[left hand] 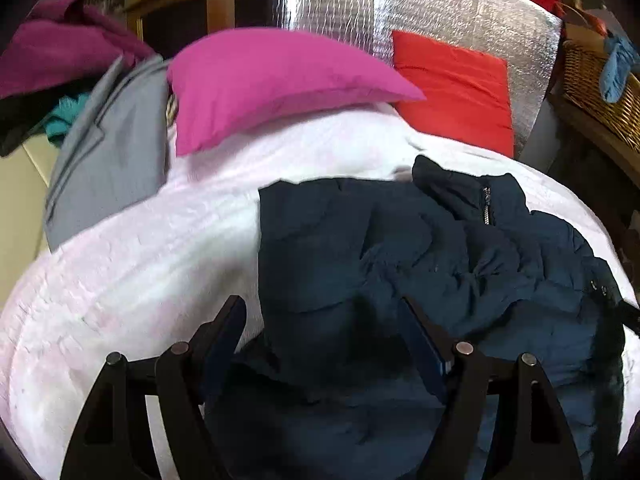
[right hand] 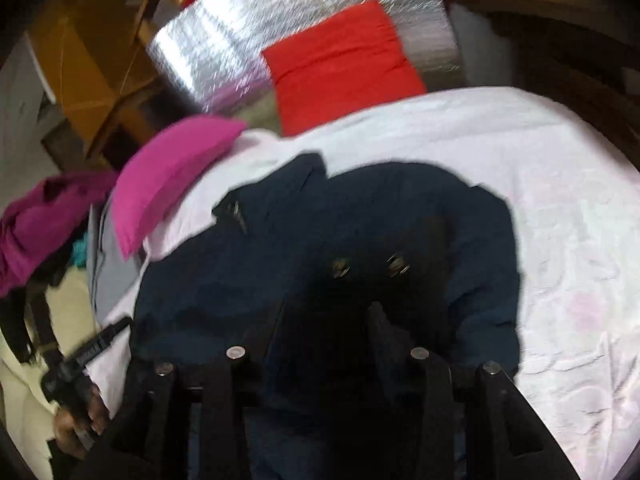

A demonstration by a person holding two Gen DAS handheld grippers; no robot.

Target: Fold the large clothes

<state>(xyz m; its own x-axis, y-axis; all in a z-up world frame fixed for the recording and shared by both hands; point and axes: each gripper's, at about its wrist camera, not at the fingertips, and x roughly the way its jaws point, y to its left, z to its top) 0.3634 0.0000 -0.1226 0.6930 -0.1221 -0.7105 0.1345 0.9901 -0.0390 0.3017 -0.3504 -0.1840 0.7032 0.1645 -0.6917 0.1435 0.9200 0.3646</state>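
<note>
1. The navy jacket (left hand: 420, 280) lies crumpled on the white bedspread (left hand: 140, 264), filling the centre and lower right of the left wrist view; its zipper (left hand: 487, 206) shows near the top of the heap.
2. The left tool (left hand: 324, 320) is spread wide over the jacket's near left edge, gripping nothing.
3. The right tool (right hand: 324, 320) hovers low over dark cloth; its fingers look apart, but blur and shadow hide whether cloth is pinched.
4. Judgement: the fold is barely begun. The next move calls for pinching two edges and spreading the jacket flat.
5. Open bedspread lies right of the jacket in the right wrist view. The pink pillow (left hand: 272, 80) and red cushion (left hand: 456, 88) crowd the upper frame.
</note>
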